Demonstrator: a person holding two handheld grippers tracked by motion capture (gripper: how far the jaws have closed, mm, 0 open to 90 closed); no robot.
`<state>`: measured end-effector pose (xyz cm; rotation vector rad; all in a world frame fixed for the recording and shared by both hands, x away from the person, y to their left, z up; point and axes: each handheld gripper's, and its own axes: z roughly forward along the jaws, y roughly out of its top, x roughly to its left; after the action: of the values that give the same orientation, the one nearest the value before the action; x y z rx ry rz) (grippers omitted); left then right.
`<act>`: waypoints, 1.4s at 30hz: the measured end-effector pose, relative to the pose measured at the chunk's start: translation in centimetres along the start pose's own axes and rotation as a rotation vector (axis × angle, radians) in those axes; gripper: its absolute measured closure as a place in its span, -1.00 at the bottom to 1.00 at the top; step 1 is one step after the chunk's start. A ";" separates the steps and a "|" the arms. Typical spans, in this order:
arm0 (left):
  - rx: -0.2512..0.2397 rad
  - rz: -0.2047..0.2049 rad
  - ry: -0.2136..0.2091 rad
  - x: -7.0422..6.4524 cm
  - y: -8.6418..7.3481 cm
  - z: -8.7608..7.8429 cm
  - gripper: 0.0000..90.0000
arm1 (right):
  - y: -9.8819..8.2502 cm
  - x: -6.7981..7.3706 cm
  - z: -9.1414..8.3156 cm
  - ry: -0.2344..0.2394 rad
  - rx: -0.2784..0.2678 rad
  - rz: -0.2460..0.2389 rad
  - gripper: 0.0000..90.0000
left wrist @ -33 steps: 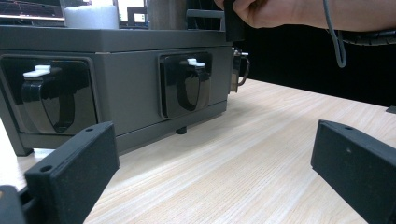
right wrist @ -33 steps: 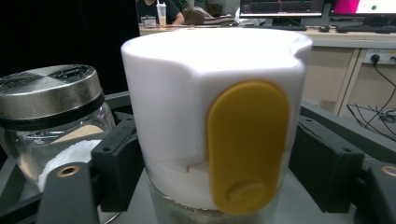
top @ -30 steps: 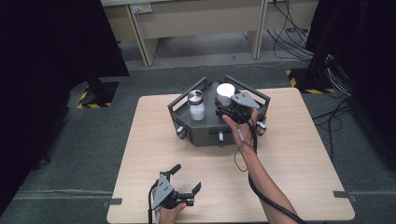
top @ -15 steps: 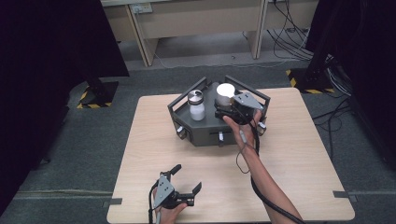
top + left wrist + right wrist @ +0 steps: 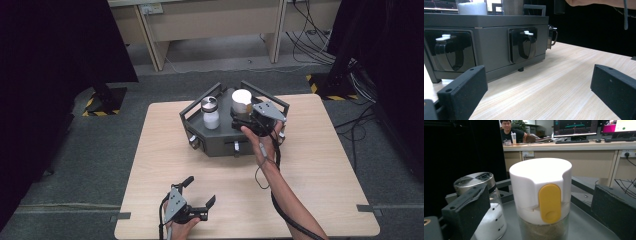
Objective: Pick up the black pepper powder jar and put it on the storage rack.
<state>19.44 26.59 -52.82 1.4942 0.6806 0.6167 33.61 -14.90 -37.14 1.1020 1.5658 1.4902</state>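
Note:
A dark grey caddy stands at the back middle of the wooden table. On its top stand a jar with a white cap and yellow button and a salt jar with a metal lid. My right gripper reaches in from the caddy's right. In the right gripper view the white-capped jar stands between its fingers. These jaws have just been opening, and the pads stand clear of the jar. My left gripper rests open near the table's front edge, with nothing between its jaws.
The caddy's front wall has recessed black drawer pulls with white tabs. Handles rise at its sides. Bare tabletop lies right of and in front of the caddy. Desks, cables and dark curtains surround the table.
The right gripper's jaws look slightly wider around the white-capped jar, which stays standing on the caddy. The left gripper has not moved.

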 end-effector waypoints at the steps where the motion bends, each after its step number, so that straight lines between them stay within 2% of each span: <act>1: 0.000 0.000 0.000 0.0 0.0 0.0 -1.00 | 0.0 0.0 -0.1 0.003 -0.002 0.001 -0.95; 10: -0.002 0.000 0.002 0.0 0.0 0.0 -1.00 | -0.3 0.0 -1.3 0.032 -0.019 0.009 -0.95; 18: -0.003 0.000 0.006 0.1 0.0 -0.2 -1.00 | -0.5 -0.6 -2.8 0.068 -0.038 0.011 -0.96; 31: -0.003 0.001 0.010 0.1 0.0 -0.3 -1.00 | -1.3 -1.6 -6.5 0.107 -0.089 -0.003 -0.96; 42: -0.001 0.006 0.010 0.0 0.0 -0.3 -1.00 | -2.9 -2.2 -9.3 0.140 -0.102 -0.009 -0.97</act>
<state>19.22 26.75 -52.78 1.4934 0.6832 0.6292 25.69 -20.59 -39.28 0.9493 1.5673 1.6526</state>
